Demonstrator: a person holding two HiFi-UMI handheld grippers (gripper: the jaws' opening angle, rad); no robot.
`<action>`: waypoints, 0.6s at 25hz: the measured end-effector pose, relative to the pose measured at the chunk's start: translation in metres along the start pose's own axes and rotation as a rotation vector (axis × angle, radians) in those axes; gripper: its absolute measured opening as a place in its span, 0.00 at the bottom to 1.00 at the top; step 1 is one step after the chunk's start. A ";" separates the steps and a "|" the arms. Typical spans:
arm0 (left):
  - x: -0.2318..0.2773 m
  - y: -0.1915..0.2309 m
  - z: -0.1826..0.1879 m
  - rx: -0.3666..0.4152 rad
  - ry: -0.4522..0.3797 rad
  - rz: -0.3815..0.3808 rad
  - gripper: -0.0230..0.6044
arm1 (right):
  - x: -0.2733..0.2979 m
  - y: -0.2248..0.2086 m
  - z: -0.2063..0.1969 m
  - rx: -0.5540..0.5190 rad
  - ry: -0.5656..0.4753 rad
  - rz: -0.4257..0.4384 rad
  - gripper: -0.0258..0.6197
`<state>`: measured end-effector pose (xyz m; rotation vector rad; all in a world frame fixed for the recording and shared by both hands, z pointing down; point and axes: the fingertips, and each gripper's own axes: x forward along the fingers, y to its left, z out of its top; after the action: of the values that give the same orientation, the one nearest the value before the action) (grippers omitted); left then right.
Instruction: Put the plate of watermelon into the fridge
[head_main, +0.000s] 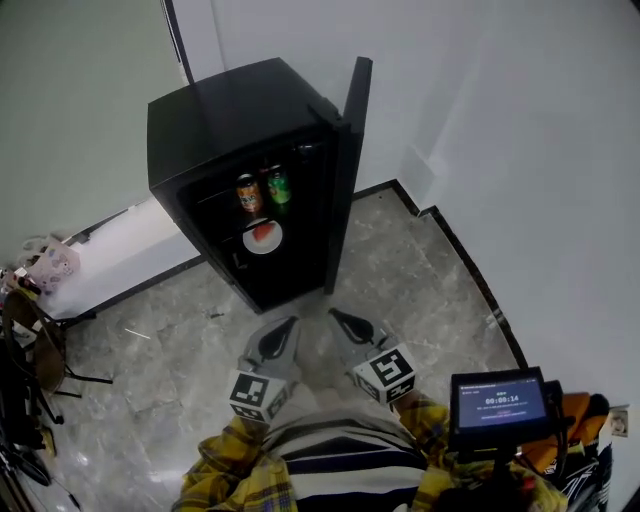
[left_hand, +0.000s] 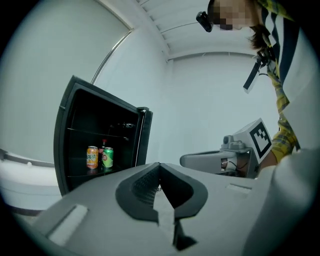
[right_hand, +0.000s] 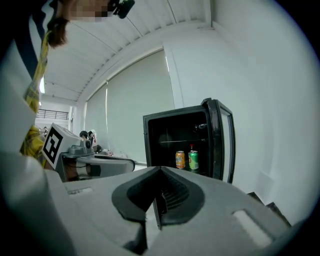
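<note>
A white plate of watermelon rests on the lower shelf inside the black mini fridge, whose door stands open. Above it an orange can and a green can share the upper shelf. My left gripper and right gripper hover side by side over the floor in front of the fridge, well short of it. Both are shut with nothing in them. The left gripper view shows its jaws pressed together, the cans beyond. In the right gripper view the jaws meet too; the plate is hidden there.
White walls close in behind and to the right of the fridge. A low white ledge runs along the left, with a pink bag and a chair near it. A small screen on a stand sits at my right side.
</note>
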<state>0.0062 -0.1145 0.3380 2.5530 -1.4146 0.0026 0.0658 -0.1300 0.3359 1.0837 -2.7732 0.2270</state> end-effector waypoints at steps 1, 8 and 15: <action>-0.004 0.000 0.004 -0.003 -0.011 0.010 0.04 | -0.005 0.000 0.002 0.007 -0.006 -0.011 0.04; -0.017 -0.008 0.013 0.017 -0.055 0.032 0.04 | -0.017 0.007 0.013 0.042 -0.054 -0.029 0.04; -0.019 -0.015 0.019 0.076 -0.094 0.037 0.04 | -0.023 0.016 0.023 0.034 -0.086 -0.019 0.04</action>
<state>0.0068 -0.0949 0.3141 2.6197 -1.5234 -0.0596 0.0694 -0.1077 0.3072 1.1534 -2.8434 0.2316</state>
